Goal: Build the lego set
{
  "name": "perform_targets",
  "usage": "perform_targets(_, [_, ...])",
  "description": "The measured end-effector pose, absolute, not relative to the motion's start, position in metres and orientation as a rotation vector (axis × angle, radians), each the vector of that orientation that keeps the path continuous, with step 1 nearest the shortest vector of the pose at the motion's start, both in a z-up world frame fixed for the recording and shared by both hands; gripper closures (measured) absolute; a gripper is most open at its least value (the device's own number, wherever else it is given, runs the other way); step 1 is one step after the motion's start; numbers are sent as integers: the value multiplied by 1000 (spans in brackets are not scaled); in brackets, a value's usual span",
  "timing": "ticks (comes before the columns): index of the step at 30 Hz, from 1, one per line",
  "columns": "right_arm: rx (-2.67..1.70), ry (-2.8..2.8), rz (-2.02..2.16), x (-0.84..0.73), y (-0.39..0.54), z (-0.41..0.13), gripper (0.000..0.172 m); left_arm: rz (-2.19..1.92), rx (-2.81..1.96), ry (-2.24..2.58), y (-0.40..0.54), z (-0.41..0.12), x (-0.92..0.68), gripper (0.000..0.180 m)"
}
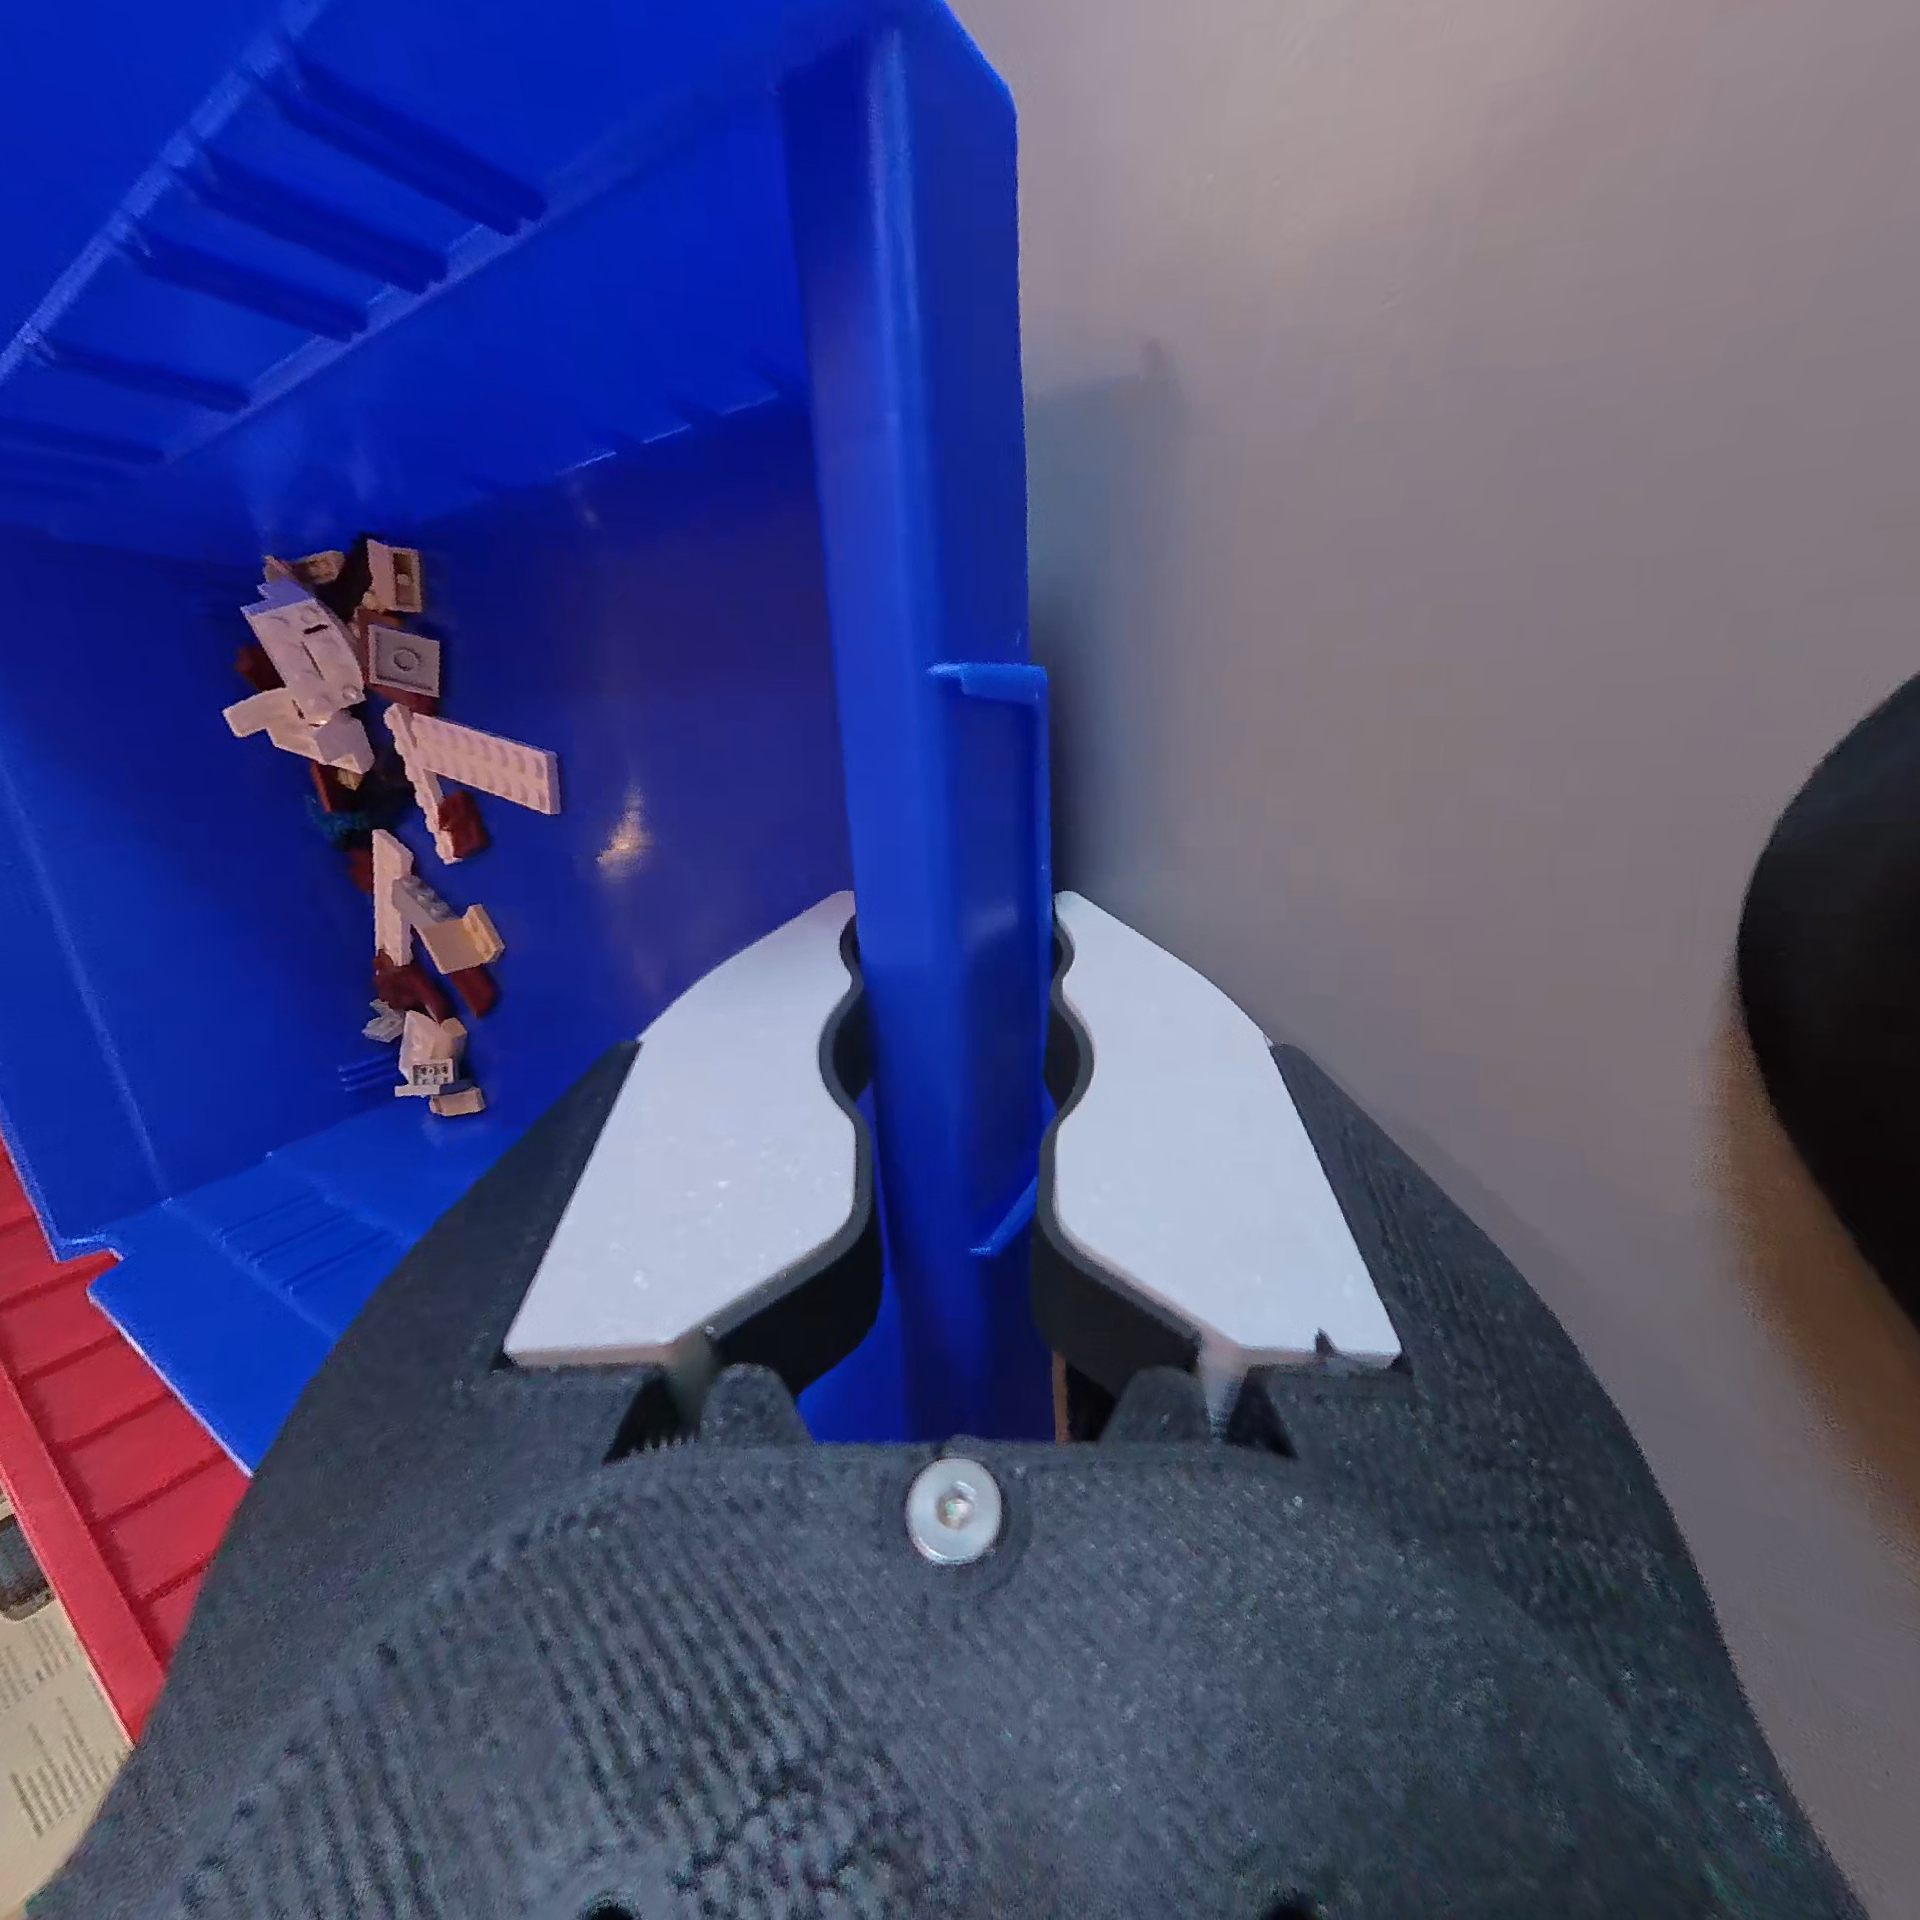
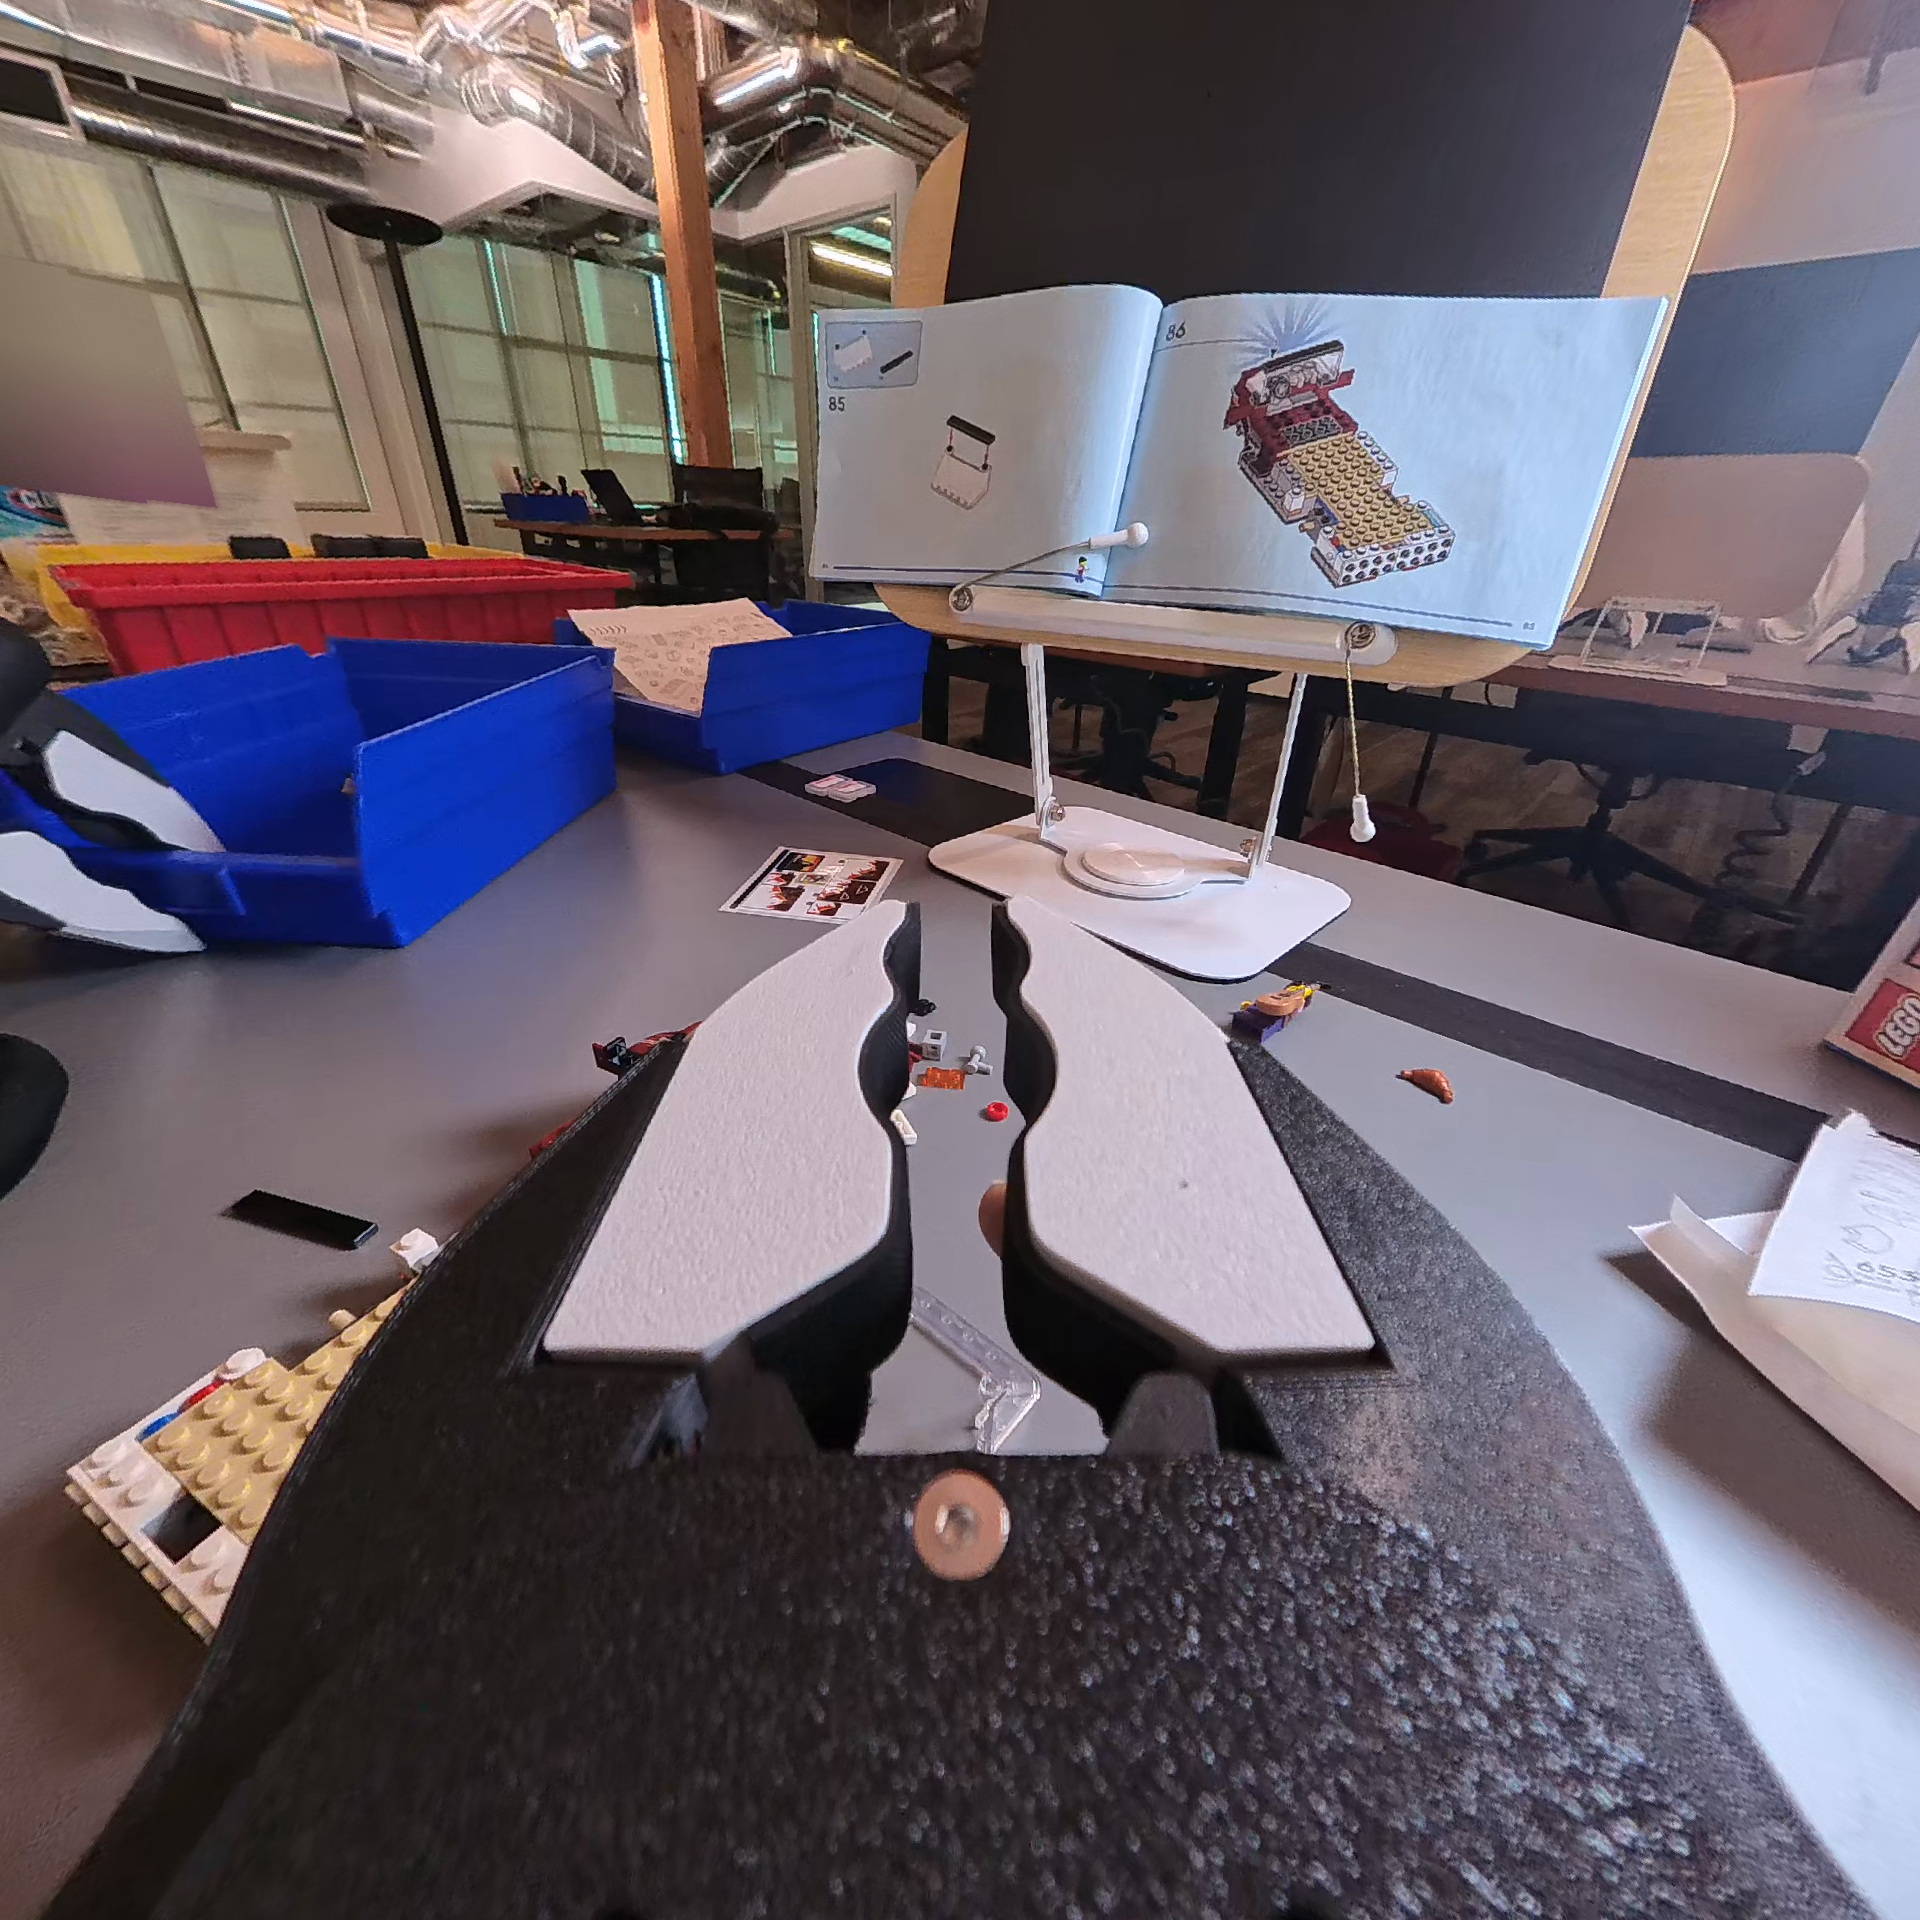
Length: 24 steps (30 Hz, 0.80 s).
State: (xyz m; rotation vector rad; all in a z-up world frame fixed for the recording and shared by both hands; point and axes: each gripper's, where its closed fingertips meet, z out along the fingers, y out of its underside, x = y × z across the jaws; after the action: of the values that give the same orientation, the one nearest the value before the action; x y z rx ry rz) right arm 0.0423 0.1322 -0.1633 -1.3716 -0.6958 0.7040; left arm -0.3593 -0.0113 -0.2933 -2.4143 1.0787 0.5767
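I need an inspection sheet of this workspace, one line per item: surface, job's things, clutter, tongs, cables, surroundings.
Surface: grey table with a dark strip across it.
Job's things: blue bin with white and dark red toy bricks inside; tan brick plate assembly; open instruction booklet on a white stand.
Clutter: small loose pieces, clear bracket piece, black tile, sticker sheet, papers.
Tongs: left tongs shut on the blue bin's wall; right tongs open, holding nothing, above the loose pieces.
Cables: nothing seen.
Surroundings: more blue bins, red bin, windows, desks, chairs.
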Motion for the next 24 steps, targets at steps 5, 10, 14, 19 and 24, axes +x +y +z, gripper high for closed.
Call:
perform_targets(5, [-1368, -694, 703, 43, 132, -162, 159, 650, -2371, 1051, 0, -288, -365, 143])
perform_targets(10, [-1372, -690, 708, 43, 132, -162, 158, 341, -2172, 946, 13, -243, -295, 143])
perform_targets(14, [-1382, -700, 708, 40, 132, -166, 158, -198, -2122, 1010, 3, -244, -196, 144])
perform_targets(19, [-1376, -700, 689, 42, 133, -165, 158, -421, -2171, 1226, -4, -286, -129, 145])
perform_targets(24, [-1394, -679, 679, 48, 139, -167, 158, -400, -2222, 1409, -6, -303, -116, 159])
